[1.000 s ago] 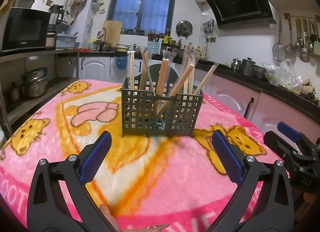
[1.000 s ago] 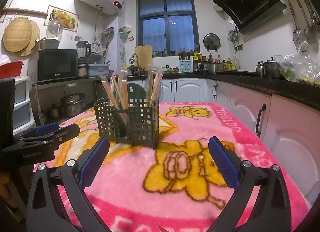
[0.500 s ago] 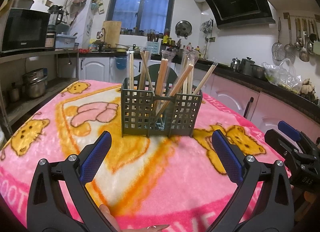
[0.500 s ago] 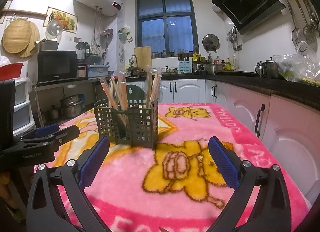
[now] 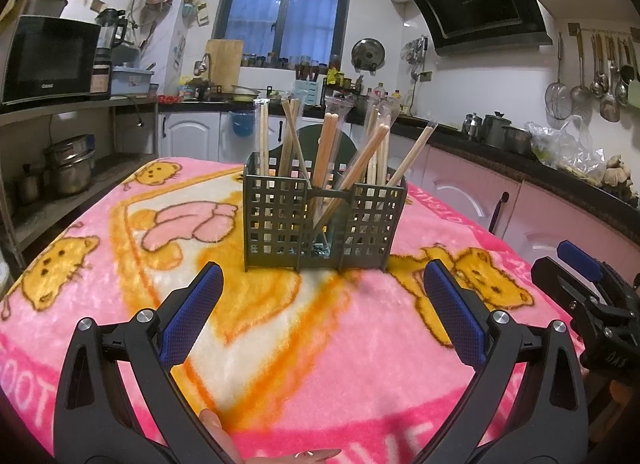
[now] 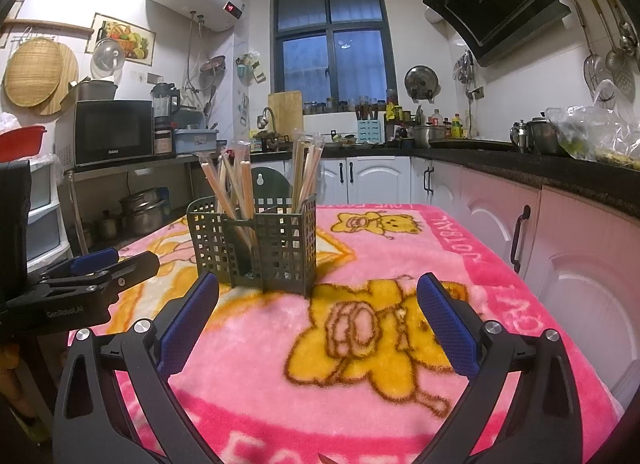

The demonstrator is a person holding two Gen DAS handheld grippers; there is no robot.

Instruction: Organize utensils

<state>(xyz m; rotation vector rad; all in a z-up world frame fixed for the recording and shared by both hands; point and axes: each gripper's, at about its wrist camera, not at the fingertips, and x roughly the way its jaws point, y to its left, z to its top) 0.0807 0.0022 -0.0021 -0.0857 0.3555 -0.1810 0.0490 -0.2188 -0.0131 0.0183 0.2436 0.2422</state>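
Observation:
A dark green lattice utensil caddy [image 5: 324, 224] stands upright on the pink cartoon blanket [image 5: 280, 328], and the right wrist view shows the caddy [image 6: 256, 252] too. Several pairs of wooden chopsticks [image 5: 328, 156] in clear sleeves lean inside it; from the right side the chopsticks [image 6: 240, 188] fan out above the rim. My left gripper [image 5: 320, 316] is open, short of the caddy, nothing between its blue pads. My right gripper [image 6: 316, 320] is open too, to the right of the caddy and apart from it. Each gripper shows at the edge of the other's view.
Pink-fronted cabinets under a dark counter [image 6: 560, 180] run along the right, with pots and a plastic bag on top. A metal shelf [image 5: 60, 104] carrying a microwave and pots stands to the left. The blanket's near edge [image 6: 320, 452] lies just below the grippers.
The caddy and chopsticks have stayed put. Both grippers remain open and have barely shifted.

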